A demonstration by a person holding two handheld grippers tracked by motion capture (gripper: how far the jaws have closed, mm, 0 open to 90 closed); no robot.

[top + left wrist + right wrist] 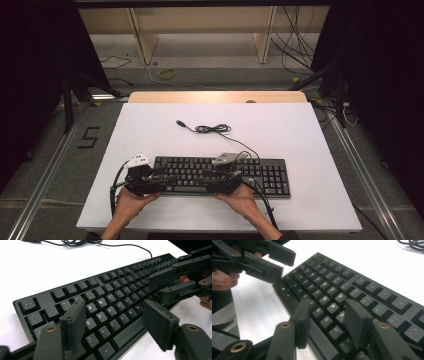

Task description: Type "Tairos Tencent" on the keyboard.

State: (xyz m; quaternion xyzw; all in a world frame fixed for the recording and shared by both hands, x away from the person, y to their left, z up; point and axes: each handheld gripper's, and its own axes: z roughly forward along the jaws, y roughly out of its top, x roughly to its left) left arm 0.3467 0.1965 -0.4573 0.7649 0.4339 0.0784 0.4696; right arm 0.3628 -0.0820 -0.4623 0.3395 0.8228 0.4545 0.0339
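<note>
A black keyboard (265, 176) lies along the near part of the white table (300, 135). Its cable (216, 129) runs back in a loose coil to a USB plug (179, 122). My left gripper (167, 178) hangs over the keyboard's left end, jaws open above the letter keys (110, 298), with nothing between the pads. My right gripper (209, 176) faces it from the middle of the keyboard. Its jaws stand open over the home-row keys (329, 296) near the front edge, gripping nothing. Each gripper shows in the other's view: the right gripper (160, 287) and the left gripper (284, 265).
The cable coil (80, 242) lies behind the keyboard on the table. Bare white surface spreads beyond it and to both sides. Metal rails (50, 165) flank the table. Wooden shelf legs (142, 40) and loose floor cables (300, 45) lie past the far edge.
</note>
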